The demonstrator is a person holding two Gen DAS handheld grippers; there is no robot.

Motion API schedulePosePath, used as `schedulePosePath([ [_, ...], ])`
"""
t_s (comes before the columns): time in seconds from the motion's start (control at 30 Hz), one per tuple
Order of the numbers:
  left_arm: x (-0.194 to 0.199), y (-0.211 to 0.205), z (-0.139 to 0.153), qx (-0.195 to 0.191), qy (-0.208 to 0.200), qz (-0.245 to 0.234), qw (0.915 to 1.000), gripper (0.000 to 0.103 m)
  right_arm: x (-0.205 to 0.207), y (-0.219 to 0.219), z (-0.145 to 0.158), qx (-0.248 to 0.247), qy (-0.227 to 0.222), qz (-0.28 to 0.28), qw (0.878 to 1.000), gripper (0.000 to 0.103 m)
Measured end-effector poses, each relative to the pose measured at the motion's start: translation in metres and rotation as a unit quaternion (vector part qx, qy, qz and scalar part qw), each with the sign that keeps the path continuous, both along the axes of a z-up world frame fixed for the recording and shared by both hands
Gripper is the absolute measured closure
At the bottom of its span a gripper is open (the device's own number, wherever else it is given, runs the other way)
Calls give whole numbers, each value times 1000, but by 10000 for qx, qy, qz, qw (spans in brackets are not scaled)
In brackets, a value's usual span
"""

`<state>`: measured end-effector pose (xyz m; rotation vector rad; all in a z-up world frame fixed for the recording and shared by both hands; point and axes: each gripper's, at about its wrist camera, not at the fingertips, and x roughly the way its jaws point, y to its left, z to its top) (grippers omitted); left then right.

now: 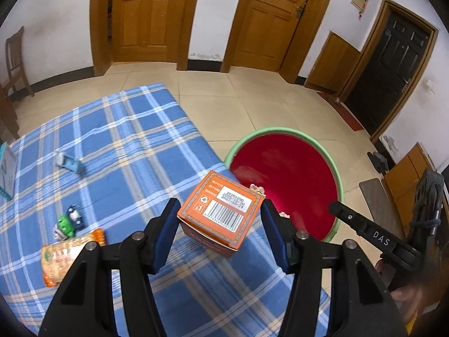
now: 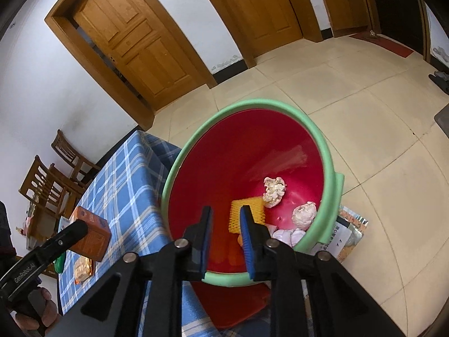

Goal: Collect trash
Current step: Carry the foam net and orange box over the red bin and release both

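Left tool (image 1: 220, 226) pinches the orange carton (image 1: 221, 213), barcode face up, one blue pad on each side wall. The carton hangs over the corner of the desk (image 1: 118, 140) with the blue plaid cloth. The red bin with the green rim (image 1: 283, 132) lies ahead and to the right of the carton, just past the desk edge and lower than it.

Right tool (image 2: 226, 226) is over the bin mouth, jaws a narrow gap apart with nothing between them; a yellow ribbed wrapper (image 2: 248, 213) and crumpled paper balls (image 2: 274, 187) lie in the bin below.

Judgement: the left hand carries the next piece of trash; the carton needs to travel rightward until it clears the near rim. An orange snack packet (image 1: 60, 255) remains on the desk, nearer the left tool.
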<state>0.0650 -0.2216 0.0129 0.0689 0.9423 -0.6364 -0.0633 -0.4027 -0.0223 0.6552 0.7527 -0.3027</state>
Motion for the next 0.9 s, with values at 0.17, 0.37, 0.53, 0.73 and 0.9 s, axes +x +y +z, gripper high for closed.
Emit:
schedulePosePath([
  [0.17,-1,-18,-4,12,-17,-198,9998,44,-6,-8,4,-59,-72,-98,9999,74],
  [0.37,0,-45,-11,7,-54,-498,9987,44,-15,-15,11,-257,-141,-277,9992,66],
  [0.53,0,-64,-17,-4,-84,-673,9977,44,-20,-21,13,-291,-161,-390,9987,65],
  [0.73,-1,-82,-22,77,-255,-836,9961,44,-22,-27,9,-259,-120,-455,9986,63],
  [0.9,-3,-90,-24,162,-343,-851,9957,34,-24,-29,8,-225,-123,-510,9984,58],
])
